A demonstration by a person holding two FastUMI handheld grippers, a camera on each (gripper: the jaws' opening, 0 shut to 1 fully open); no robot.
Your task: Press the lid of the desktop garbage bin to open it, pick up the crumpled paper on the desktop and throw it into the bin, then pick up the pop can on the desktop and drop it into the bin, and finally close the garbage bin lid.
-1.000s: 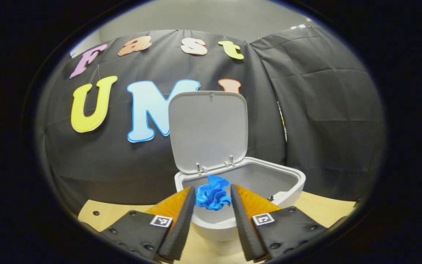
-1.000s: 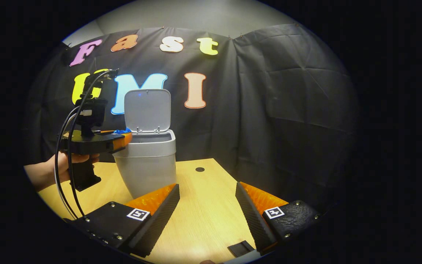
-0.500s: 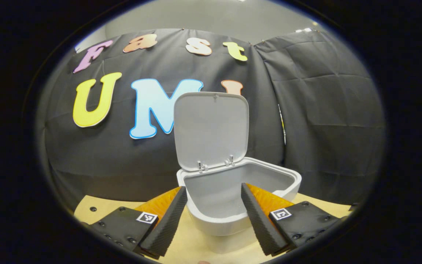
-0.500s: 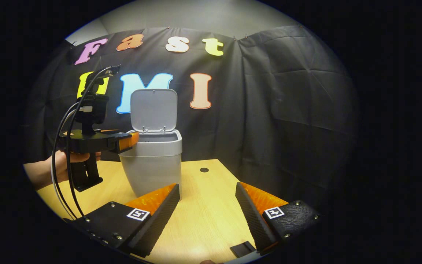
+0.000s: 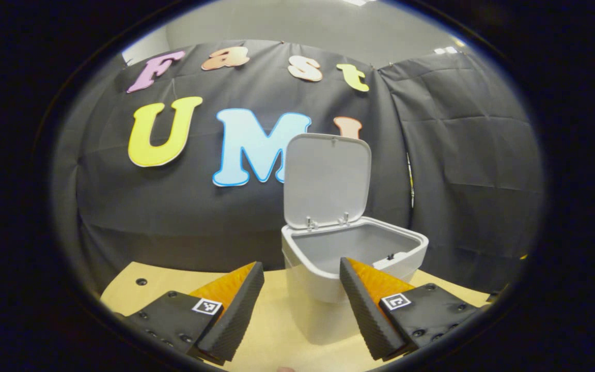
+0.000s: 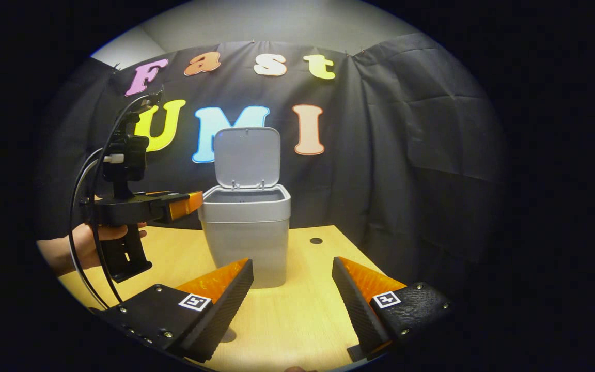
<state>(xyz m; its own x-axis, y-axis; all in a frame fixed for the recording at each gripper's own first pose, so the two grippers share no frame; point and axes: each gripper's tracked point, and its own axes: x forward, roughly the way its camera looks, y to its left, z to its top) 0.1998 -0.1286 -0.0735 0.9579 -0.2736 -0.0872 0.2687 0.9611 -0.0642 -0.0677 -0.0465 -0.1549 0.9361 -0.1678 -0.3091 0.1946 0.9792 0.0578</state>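
The wooden desktop runs across the bottom with one grey garbage bin standing on it near the back wall, its lid tipped straight up on the hinges, so the bin's wide open. One left gripper sits just in front of the bin's rim with its jaws spread apart and nothing between them; from the right gripper view you can see it held level by a hand right beside the bin's top edge. One right gripper hangs low over the desk nearer the front, jaws also released and empty. My guess is the paper part is done and the can is next, though honestly I can't spot the crumpled paper or the pop can in either view, and the bin's inside bottom is hidden. To do this bit well I'd pull clear of the rim without clipping the raised lid, then come at the can square, jaws wide, and squeeze its middle so it doesn't skid away
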